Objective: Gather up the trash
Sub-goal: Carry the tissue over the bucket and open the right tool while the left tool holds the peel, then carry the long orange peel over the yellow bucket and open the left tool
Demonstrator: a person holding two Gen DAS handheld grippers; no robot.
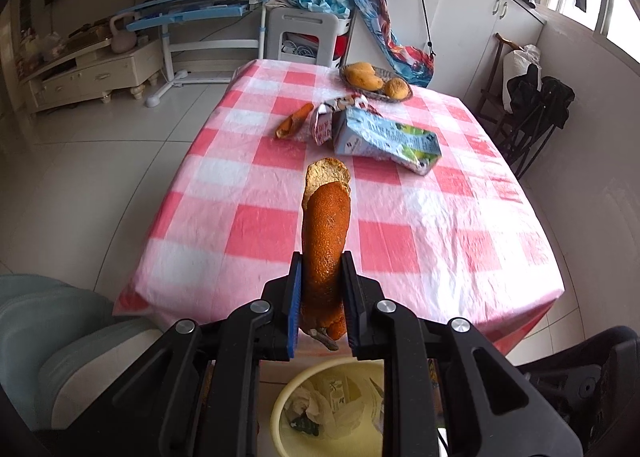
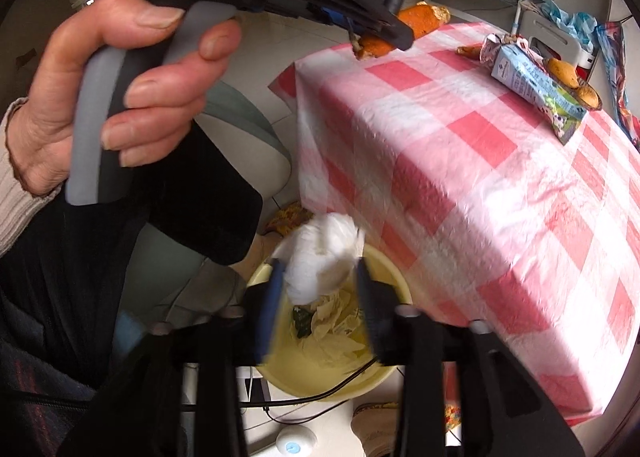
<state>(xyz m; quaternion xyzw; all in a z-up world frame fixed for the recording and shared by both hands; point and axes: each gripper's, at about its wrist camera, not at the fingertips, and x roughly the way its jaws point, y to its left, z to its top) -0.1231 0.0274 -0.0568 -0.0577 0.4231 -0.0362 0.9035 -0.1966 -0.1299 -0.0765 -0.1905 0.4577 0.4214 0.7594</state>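
Observation:
My left gripper (image 1: 320,269) is shut on a long orange peel (image 1: 326,233) and holds it upright above the table's near edge. It also shows in the right wrist view (image 2: 384,29), held by a hand. A yellow bin (image 1: 288,397) with crumpled trash stands on the floor below it. My right gripper (image 2: 320,269) holds a crumpled white tissue (image 2: 320,257) between its fingers just above the yellow bin (image 2: 264,269). On the table lie a second orange peel (image 1: 294,120), a small crushed carton (image 1: 324,123) and a large flattened milk carton (image 1: 388,139).
The table wears a red and white checked cloth (image 1: 280,225). A wicker basket with mangoes (image 1: 376,83) sits at the far side. A pale green chair (image 1: 60,337) stands left of the bin, a black chair (image 1: 592,377) right. A cable (image 2: 320,389) crosses below the bin.

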